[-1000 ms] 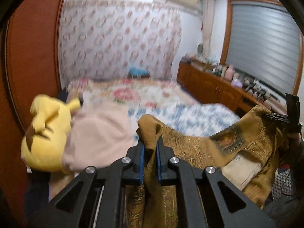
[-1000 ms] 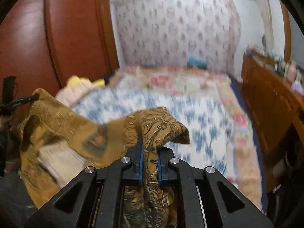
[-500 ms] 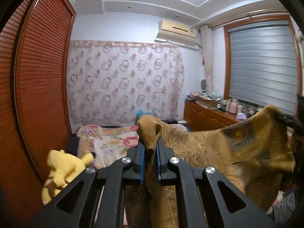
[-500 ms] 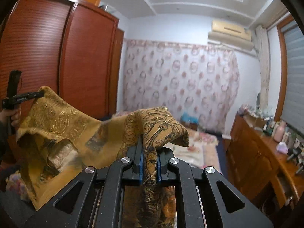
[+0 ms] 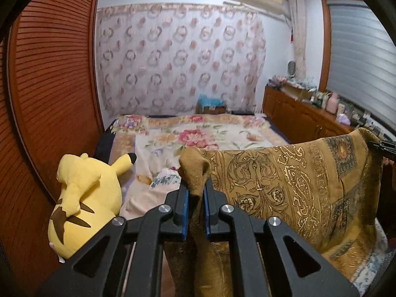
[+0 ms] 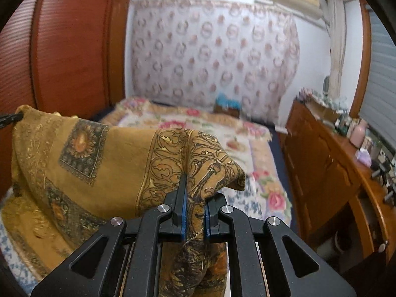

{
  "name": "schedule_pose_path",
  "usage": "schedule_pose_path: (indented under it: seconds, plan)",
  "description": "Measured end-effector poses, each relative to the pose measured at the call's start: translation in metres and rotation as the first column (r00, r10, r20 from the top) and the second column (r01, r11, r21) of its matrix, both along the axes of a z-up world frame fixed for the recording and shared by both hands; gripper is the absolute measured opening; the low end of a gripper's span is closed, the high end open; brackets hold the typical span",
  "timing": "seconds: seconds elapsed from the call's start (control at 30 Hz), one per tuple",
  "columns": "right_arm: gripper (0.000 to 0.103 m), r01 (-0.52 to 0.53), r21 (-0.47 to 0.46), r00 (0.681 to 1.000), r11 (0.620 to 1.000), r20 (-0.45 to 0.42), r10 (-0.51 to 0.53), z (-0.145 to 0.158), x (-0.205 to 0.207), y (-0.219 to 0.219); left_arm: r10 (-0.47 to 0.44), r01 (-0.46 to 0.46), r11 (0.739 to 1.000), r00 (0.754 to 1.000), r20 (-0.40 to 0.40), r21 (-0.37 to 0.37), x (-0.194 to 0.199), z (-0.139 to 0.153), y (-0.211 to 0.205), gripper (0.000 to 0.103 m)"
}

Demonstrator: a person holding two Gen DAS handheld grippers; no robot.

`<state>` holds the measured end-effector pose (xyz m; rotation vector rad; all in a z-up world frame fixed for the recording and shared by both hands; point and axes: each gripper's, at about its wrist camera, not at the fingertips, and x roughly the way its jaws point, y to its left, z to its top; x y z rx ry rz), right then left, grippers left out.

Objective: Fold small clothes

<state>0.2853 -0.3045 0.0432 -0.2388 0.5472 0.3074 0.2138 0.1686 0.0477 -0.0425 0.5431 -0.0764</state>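
Observation:
A mustard-gold patterned garment (image 5: 284, 180) hangs stretched in the air between my two grippers, above the near end of the bed. My left gripper (image 5: 195, 193) is shut on one top corner of it. My right gripper (image 6: 194, 193) is shut on the other top corner, and the cloth (image 6: 81, 158) spreads to the left in the right wrist view. In the left wrist view the right gripper's tip (image 5: 382, 146) shows at the far right edge. In the right wrist view the left gripper's tip (image 6: 10, 118) shows at the far left edge.
The bed with a floral blanket (image 5: 198, 133) lies ahead. A yellow plush toy (image 5: 84, 198) sits at its left edge by a red-brown wardrobe (image 5: 49, 86). A pink folded cloth (image 5: 151, 198) lies beside the toy. A wooden cabinet with bottles (image 6: 329, 153) runs along the right.
Both grippers raised the garment, tilting up toward the ceiling, then came back down. The cloth now hangs spread wider and flatter between them over the bed.

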Motion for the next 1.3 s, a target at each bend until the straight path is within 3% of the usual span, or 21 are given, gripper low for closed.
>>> schedule_pose_path:
  seconds: [0.1, 0.27, 0.3, 0.4, 0.5, 0.57, 0.8, 1.03, 1.3]
  plan:
    - [0.01, 0.031, -0.031, 0.999, 0.999, -0.02, -0.031, -0.02, 0.019, 0.002, 0.004, -0.003, 0.999, 1.0, -0.016, 0.032, 0.012, -0.011, -0.008, 0.014]
    - [0.045, 0.103, -0.041, 0.992, 0.994, -0.065, -0.105, -0.033, 0.03, -0.001, -0.024, 0.024, 1.0, 0.998, -0.066, 0.013, 0.011, -0.022, -0.01, 0.036]
    - [0.05, 0.094, -0.025, 0.993, 0.995, -0.065, -0.095, -0.035, 0.027, -0.004, -0.026, 0.027, 1.0, 0.997, -0.071, 0.012, 0.007, -0.023, -0.01, 0.047]
    - [0.057, 0.076, -0.036, 0.994, 0.996, -0.076, -0.078, -0.043, 0.016, -0.005, -0.046, 0.047, 0.999, 0.996, -0.083, 0.007, -0.012, -0.032, -0.01, 0.056]
    - [0.057, 0.051, -0.037, 0.993, 0.998, -0.103, -0.055, -0.054, 0.001, -0.005, -0.06, 0.061, 0.998, 0.993, -0.1, 0.009, -0.034, -0.042, -0.012, 0.058]
    - [0.057, 0.036, -0.052, 0.992, 0.998, -0.118, -0.042, -0.066, -0.013, -0.006, -0.022, 0.025, 0.999, 0.993, -0.116, 0.03, -0.049, -0.051, -0.012, 0.058]
    - [0.057, 0.024, -0.042, 0.98, 0.999, -0.199, -0.032, -0.106, -0.044, -0.018, -0.021, 0.023, 1.0, 0.987, -0.162, 0.009, -0.086, -0.082, -0.012, 0.058]
    - [0.057, 0.045, -0.039, 0.961, 0.998, -0.271, -0.054, -0.138, -0.058, -0.032, -0.021, 0.021, 1.0, 0.979, -0.204, -0.004, -0.105, -0.107, -0.012, 0.058]
    - [0.057, 0.048, -0.043, 0.951, 0.998, -0.304, -0.058, -0.163, -0.068, -0.032, -0.04, 0.04, 0.999, 0.979, -0.2, -0.004, -0.121, -0.113, -0.019, 0.058]
